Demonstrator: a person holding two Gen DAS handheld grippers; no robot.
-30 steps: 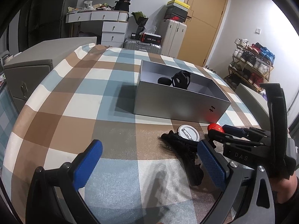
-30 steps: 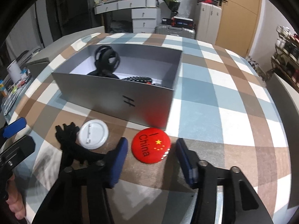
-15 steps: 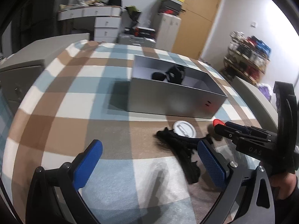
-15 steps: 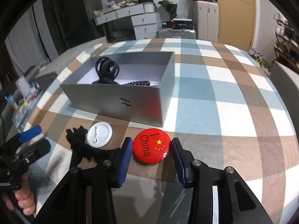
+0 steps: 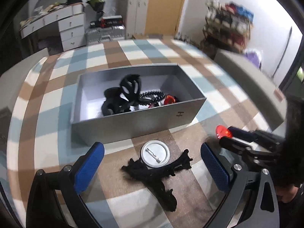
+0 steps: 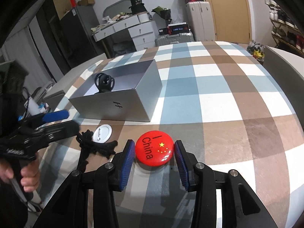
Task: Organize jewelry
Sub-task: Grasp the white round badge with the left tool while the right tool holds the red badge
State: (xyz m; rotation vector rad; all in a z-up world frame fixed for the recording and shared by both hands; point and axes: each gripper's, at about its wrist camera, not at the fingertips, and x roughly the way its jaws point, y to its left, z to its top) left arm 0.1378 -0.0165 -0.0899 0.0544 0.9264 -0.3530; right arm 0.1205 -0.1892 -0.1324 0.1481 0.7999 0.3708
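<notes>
The right gripper (image 6: 154,153) clamps the red China badge (image 6: 154,148) above the checked tablecloth (image 6: 218,98).

home bedroom; dresser (image 6: 133,31), suitcases (image 6: 197,13), shoe rack (image 5: 228,26)

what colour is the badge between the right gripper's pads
Red, with black "I China" lettering and yellow stars: badge, clearest in the right wrist view.

The right gripper (image 6: 154,160) was closed on a red badge (image 6: 154,150), one blue pad (image 6: 127,162) pressed to each side of it, and it was held low over the table. The left gripper (image 5: 152,166) hovered with its blue pads (image 5: 89,166) spread wide apart, gripping nothing. A bare hand (image 6: 28,176) clutched the left gripper's handle.
</notes>
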